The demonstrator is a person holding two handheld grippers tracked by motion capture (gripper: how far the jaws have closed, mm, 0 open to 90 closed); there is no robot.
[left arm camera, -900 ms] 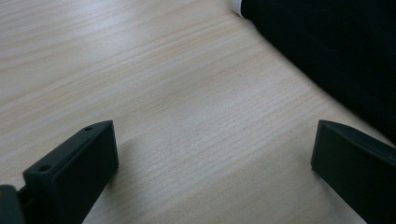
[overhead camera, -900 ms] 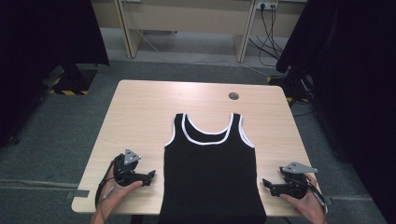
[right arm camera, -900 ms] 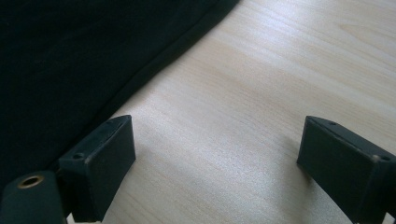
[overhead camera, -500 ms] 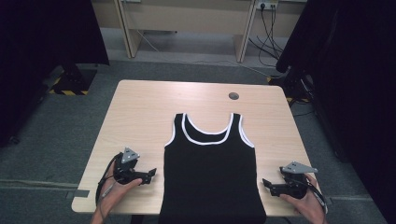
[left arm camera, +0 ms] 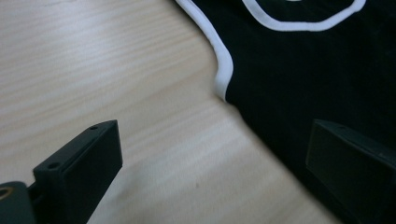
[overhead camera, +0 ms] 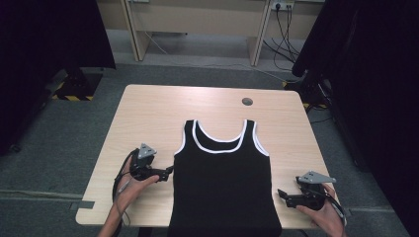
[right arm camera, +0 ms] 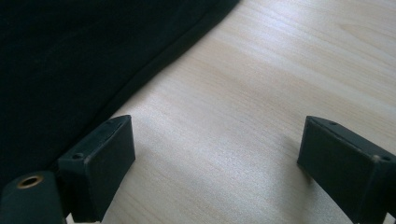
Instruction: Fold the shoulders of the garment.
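Garment: a black tank top (overhead camera: 225, 192) with white trim lies flat in the middle of the wooden surface (overhead camera: 148, 113), straps away from the person, hem hanging over the near edge.
Left gripper (overhead camera: 165, 173): at the top's left side seam, fingers apart, one above fabric, one above bare wood; nothing pinched.
Right gripper (overhead camera: 281, 195): just beside the right side edge, fingers apart over bare wood.
Step in hand: likely taking hold of both side edges to fold.
Doing it well: slide one finger under each edge, pinch at matching heights, lift evenly to avoid wrinkles.
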